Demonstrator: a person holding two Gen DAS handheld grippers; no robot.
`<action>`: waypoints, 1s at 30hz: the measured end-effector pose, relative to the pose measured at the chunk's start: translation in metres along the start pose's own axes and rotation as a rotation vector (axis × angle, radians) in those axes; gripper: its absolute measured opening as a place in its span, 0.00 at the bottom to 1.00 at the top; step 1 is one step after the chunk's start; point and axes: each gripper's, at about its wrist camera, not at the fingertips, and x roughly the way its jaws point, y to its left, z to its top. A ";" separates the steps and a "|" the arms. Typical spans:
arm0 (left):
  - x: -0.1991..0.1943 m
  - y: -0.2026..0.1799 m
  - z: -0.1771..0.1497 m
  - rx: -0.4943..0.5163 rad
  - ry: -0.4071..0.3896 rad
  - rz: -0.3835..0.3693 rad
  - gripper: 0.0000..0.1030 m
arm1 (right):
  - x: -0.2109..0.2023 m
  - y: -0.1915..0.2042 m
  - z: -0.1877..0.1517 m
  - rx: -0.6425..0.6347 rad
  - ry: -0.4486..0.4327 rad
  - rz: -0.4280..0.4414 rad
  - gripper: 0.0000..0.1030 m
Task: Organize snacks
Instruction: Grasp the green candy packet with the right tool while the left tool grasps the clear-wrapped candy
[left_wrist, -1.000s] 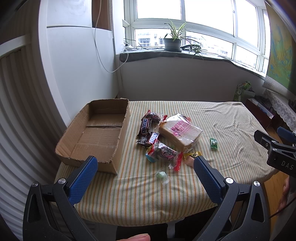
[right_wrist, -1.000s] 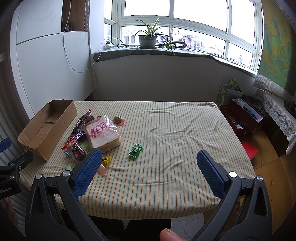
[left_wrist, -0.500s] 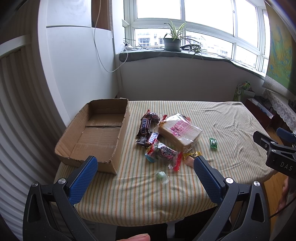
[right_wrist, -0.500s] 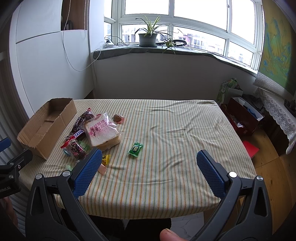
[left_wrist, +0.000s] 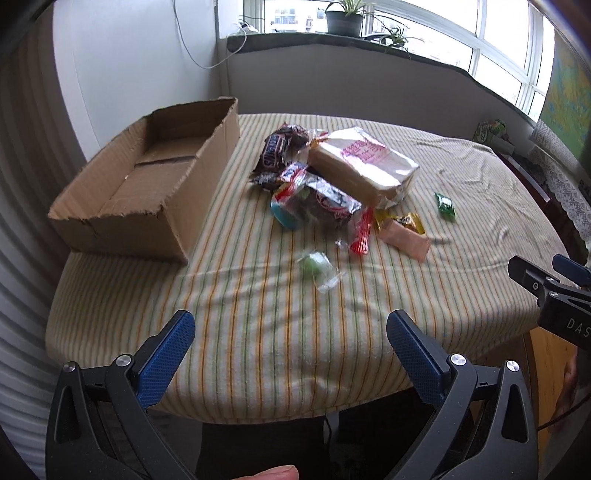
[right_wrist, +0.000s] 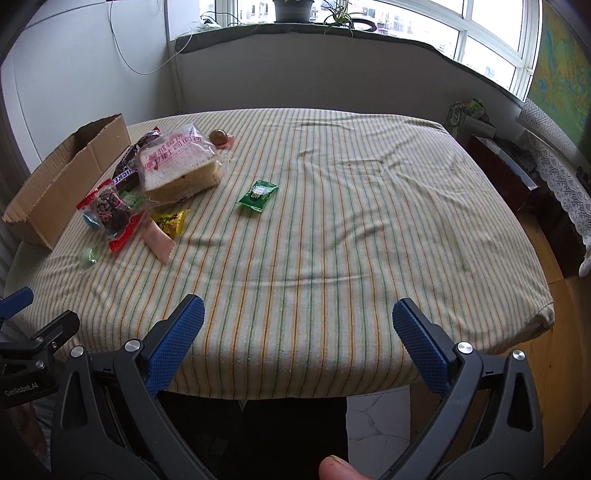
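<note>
Both grippers have moved forward and tipped down toward the desk (right_wrist: 332, 221) over the last second; the window that filled the top of each view is now mostly cut off, and the snacks loom larger; I read this as the approach to a first pick, with nothing sorted yet. The left gripper (left_wrist: 291, 343) hangs over the near edge with its jaws wide open and empty; the right gripper (right_wrist: 295, 325) hangs over the near edge further right, jaws likewise spread and holding nothing.

The cardboard box (left_wrist: 147, 184) sits at the far left of the desk and looks empty; just to its right lies the heap: a wrapped bread slice (left_wrist: 362, 166) resting on other packets, dark chocolate bars (left_wrist: 277, 151) on its box side, a red-edged clear packet (left_wrist: 321, 206) in front, a yellow candy (left_wrist: 402, 221) touching a pink wafer pack (left_wrist: 406, 240). A small green sweet (left_wrist: 314, 264) lies alone, nearest the left gripper, blurred by motion, so its wrapper is hard to make out. A green sachet (right_wrist: 257, 192) lies apart to the right of the heap, and a brown round sweet (right_wrist: 218, 137) sits behind the bread.

The green sweet seems the likely first target for the left jaws; the sachet suits the right.
</note>
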 end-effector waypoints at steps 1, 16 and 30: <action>0.005 0.000 -0.005 0.004 0.007 0.003 1.00 | 0.001 0.000 -0.001 -0.002 0.003 0.002 1.00; 0.019 0.011 -0.006 0.021 0.041 0.012 1.00 | 0.024 -0.002 0.008 -0.005 0.047 0.006 1.00; 0.055 0.010 0.029 0.012 0.053 0.056 1.00 | 0.084 0.010 0.059 -0.036 0.076 0.037 1.00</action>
